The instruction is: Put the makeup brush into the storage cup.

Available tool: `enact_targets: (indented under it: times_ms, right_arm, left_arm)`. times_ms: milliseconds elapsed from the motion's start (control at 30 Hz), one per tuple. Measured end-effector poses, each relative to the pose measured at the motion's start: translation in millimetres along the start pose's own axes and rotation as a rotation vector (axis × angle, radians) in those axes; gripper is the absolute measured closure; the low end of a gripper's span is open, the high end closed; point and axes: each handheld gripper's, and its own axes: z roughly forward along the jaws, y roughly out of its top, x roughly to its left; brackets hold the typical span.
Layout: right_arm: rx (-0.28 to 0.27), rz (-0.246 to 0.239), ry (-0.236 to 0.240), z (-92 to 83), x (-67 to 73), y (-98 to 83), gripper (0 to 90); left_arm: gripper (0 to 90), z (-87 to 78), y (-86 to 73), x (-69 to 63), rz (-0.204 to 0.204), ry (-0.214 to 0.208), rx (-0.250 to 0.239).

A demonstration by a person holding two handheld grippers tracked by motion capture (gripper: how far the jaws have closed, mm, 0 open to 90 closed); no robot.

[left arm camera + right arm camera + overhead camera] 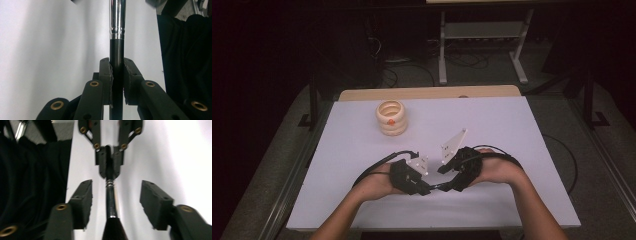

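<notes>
the brush (117, 37) is a slim makeup brush: a round black handle, then a polished silver ferrule with a ringed band where the two meet, then a dark tuft of bristles (113, 230). it lies level just above the white worktop (492, 125), near the worktop's front edge and well apart from the stacked wooden rings at its far left. its black handle sits pinched between the pads of the left gripper (117, 75). the ferrule and bristle end run out between the spread jaws of the right gripper (115, 202), touching neither pad.
</notes>
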Motion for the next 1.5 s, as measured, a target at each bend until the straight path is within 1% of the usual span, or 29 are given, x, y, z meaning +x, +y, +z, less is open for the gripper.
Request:
enact_targets:
  times_ms: [33, 67, 167, 200, 233, 267, 367, 400, 433, 500, 533, 667, 700, 767, 833, 867, 900, 933, 967, 1067, 1100, 1133, 1167, 1233, 1300, 1333, 1367, 1433, 1500]
  right_arm:
    - [-0.009, 0.012, -0.007, -1.7, -0.6, -0.7, 37.3]
    - [-0.018, 0.039, -0.016, -3.6, 0.1, -0.9, 35.5]
    - [-0.057, 0.036, -0.059, -7.1, -2.8, -2.9, 31.1]
    - [-0.06, 0.052, -0.063, -8.8, -3.3, -3.8, 30.0]
    - [-0.068, 0.043, -0.078, -9.7, -4.6, -4.2, 28.9]
    - [-0.076, 0.057, -0.087, -11.2, -5.1, -4.7, 28.3]
    - [-0.101, 0.083, -0.12, -15.5, -8.6, -7.0, 26.0]
    - [-0.111, 0.088, -0.127, -16.7, -10.4, -8.0, 25.0]
    - [-0.122, 0.105, -0.14, -18.2, -11.3, -8.6, 24.5]
    - [-0.136, 0.156, -0.161, -21.7, -13.2, -10.0, 23.2]
    - [-0.149, 0.161, -0.172, -22.6, -15.0, -11.0, 22.7]
    - [-0.181, 0.204, -0.202, -25.9, -18.1, -13.6, 21.3]
    - [-0.191, 0.232, -0.205, -26.8, -17.4, -13.1, 21.3]
    - [-0.199, 0.234, -0.222, -27.9, -18.6, -13.6, 21.7]
    - [-0.214, 0.256, -0.228, -29.6, -18.8, -13.7, 22.1]
    - [-0.221, 0.279, -0.228, -30.7, -18.7, -13.6, 22.7]
    - [-0.236, 0.306, -0.23, -31.6, -19.0, -13.5, 23.2]
    - [-0.241, 0.316, -0.233, -32.3, -19.4, -13.4, 23.2]
    - [-0.253, 0.338, -0.234, -32.9, -18.9, -12.7, 24.1]
    - [-0.267, 0.368, -0.246, -34.7, -19.2, -12.7, 25.2]
    - [-0.271, 0.372, -0.25, -35.2, -19.0, -12.9, 26.1]
    - [-0.274, 0.379, -0.255, -35.7, -19.0, -13.0, 26.4]
    - [-0.282, 0.39, -0.259, -35.8, -19.4, -13.4, 27.5]
    - [-0.293, 0.422, -0.266, -35.4, -20.6, -13.7, 29.0]
    - [-0.302, 0.457, -0.258, -33.4, -22.6, -14.0, 31.1]
    - [-0.309, 0.467, -0.257, -30.9, -24.2, -14.2, 31.6]
    - [-0.311, 0.479, -0.256, -29.4, -24.7, -13.8, 32.5]
    - [-0.313, 0.498, -0.244, -24.8, -26.6, -13.2, 34.7]
    - [-0.319, 0.513, -0.225, -19.8, -27.6, -12.2, 37.1]
  left_arm:
    - [79.4, -0.2, -0.9, 0.5, -0.007, 0.001, -0.001]
    - [79.4, -0.7, -1.5, 1.2, -0.014, 0.004, 0.002]
    - [79.4, -1.0, -4.2, 3.6, -0.038, 0.022, 0.008]
    - [79.5, -1.0, -4.9, 4.0, -0.045, 0.025, 0.009]
    - [79.5, -1.0, -6.1, 4.8, -0.056, 0.03, 0.005]
    - [79.5, -0.6, -7.3, 5.0, -0.075, 0.036, -0.003]
    - [79.6, -2.0, -11.2, 7.0, -0.1, 0.048, -0.007]
    - [79.6, -2.3, -12.5, 7.4, -0.113, 0.051, -0.012]
    - [79.5, -3.0, -13.6, 7.4, -0.122, 0.06, -0.016]
    - [79.6, -3.5, -16.1, 7.6, -0.152, 0.071, -0.037]
    - [79.6, -4.4, -17.2, 8.2, -0.159, 0.082, -0.037]
    - [79.6, -7.7, -23.3, 10.4, -0.223, 0.128, -0.069]
    - [79.6, -9.4, -24.6, 11.0, -0.236, 0.137, -0.076]
    - [79.6, -13.1, -26.7, 12.4, -0.258, 0.156, -0.096]
    - [79.6, -16.6, -28.9, 12.8, -0.288, 0.166, -0.133]
    - [79.7, -18.4, -29.9, 12.6, -0.3, 0.181, -0.151]
    - [79.6, -19.3, -30.5, 12.5, -0.302, 0.194, -0.157]
    - [79.6, -20.7, -31.5, 12.4, -0.309, 0.21, -0.171]
    - [79.7, -21.9, -32.4, 12.9, -0.311, 0.214, -0.181]
    - [79.6, -24.9, -34.3, 13.8, -0.323, 0.243, -0.202]
    - [79.6, -26.2, -34.8, 14.0, -0.325, 0.256, -0.217]
    - [79.6, -27.2, -35.3, 14.2, -0.338, 0.27, -0.234]
    - [79.6, -29.1, -36.3, 15.2, -0.335, 0.286, -0.24]
    - [79.7, -32.3, -38.3, 16.4, -0.356, 0.312, -0.273]
    - [79.7, -35.5, -40.0, 17.0, -0.372, 0.335, -0.294]
    - [79.6, -36.2, -40.6, 17.3, -0.371, 0.341, -0.303]
    - [79.6, -37.4, -41.1, 18.2, -0.364, 0.347, -0.313]
    - [79.6, -38.3, -41.5, 17.7, -0.378, 0.353, -0.339]
    - [79.6, -39.7, -41.7, 17.7, -0.377, 0.361, -0.349]
